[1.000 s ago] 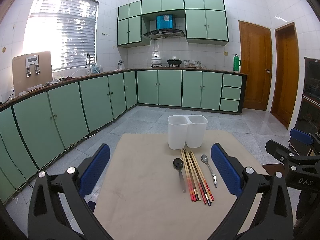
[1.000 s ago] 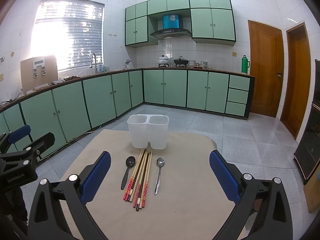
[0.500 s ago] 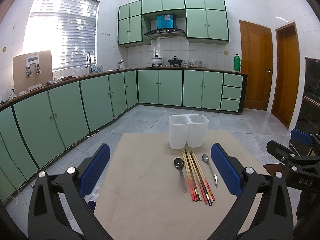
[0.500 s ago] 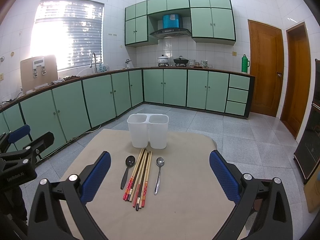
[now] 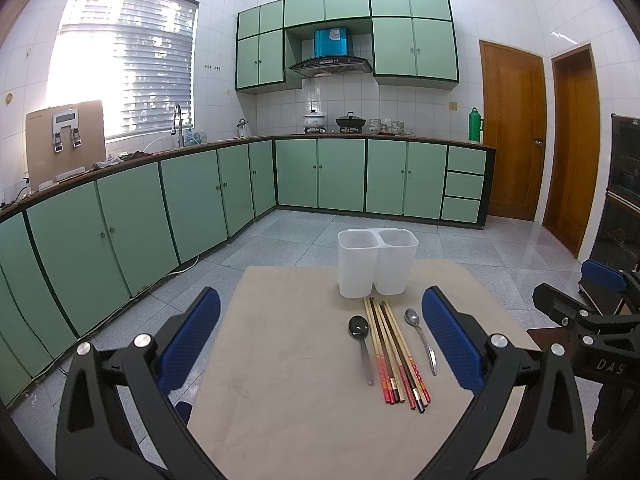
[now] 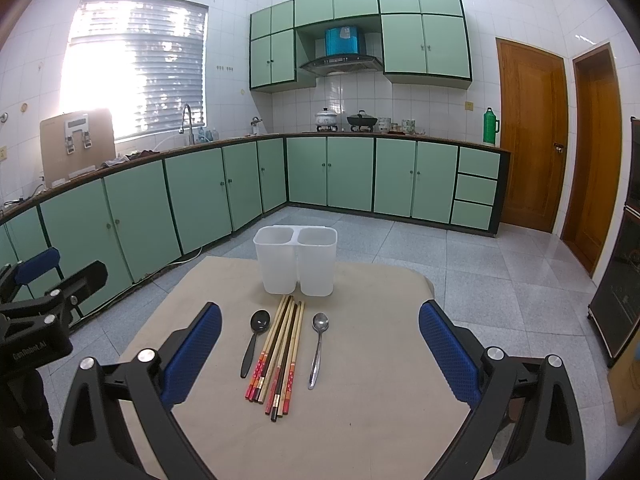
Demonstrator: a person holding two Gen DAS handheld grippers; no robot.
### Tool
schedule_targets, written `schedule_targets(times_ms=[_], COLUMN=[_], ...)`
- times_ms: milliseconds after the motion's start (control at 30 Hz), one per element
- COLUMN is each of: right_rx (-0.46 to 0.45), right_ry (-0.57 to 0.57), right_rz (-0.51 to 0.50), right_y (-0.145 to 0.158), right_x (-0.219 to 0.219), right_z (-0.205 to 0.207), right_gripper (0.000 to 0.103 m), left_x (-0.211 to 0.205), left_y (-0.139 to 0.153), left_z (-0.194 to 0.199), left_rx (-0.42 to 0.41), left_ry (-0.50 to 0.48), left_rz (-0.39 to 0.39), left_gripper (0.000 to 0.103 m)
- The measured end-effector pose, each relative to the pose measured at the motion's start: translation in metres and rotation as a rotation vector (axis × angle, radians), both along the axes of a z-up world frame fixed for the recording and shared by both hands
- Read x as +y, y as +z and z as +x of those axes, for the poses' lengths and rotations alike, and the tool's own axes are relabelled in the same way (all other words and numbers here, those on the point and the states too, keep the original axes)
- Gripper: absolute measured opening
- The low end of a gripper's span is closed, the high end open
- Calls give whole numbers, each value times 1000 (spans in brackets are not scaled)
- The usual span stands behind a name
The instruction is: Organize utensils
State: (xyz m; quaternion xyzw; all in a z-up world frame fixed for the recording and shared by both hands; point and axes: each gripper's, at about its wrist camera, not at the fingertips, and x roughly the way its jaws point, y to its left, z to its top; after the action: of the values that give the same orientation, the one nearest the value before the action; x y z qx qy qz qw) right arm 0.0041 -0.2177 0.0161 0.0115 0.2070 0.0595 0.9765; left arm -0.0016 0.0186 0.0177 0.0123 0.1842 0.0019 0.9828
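Observation:
A white two-compartment utensil holder (image 5: 377, 262) (image 6: 296, 260) stands at the far side of a beige table (image 5: 288, 380) (image 6: 360, 400). In front of it lie several chopsticks (image 5: 394, 350) (image 6: 280, 350) in a bundle, a black spoon (image 5: 361, 342) (image 6: 254, 336) to their left and a silver spoon (image 5: 420, 336) (image 6: 318, 346) to their right. My left gripper (image 5: 320, 340) is open and empty above the table's near left part. My right gripper (image 6: 320, 344) is open and empty above the near edge, with the utensils seen between its fingers.
Green cabinets (image 5: 180, 208) run along the left and back walls. Two wooden doors (image 6: 532, 144) are at the right. A dark cabinet (image 6: 620, 280) stands at the far right. Tiled floor surrounds the table.
Both views have shifted only very slightly; the utensils and the holder have not moved. Both grippers stay open.

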Motion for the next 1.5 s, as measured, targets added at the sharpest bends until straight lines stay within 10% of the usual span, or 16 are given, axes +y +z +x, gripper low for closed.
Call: schedule_targets(times_ms=[800, 1500], right_rx=[169, 510], right_ry=[11, 67], right_rz=[-37, -41], right_y=[-72, -181], right_x=[3, 18], right_z=[110, 257], right_gripper=[96, 65], left_x=[15, 12], left_y=[-56, -157], left_z=[92, 220], left_rx=[147, 394], left_ry=[53, 36], left_rz=[38, 54], left_gripper=[98, 98])
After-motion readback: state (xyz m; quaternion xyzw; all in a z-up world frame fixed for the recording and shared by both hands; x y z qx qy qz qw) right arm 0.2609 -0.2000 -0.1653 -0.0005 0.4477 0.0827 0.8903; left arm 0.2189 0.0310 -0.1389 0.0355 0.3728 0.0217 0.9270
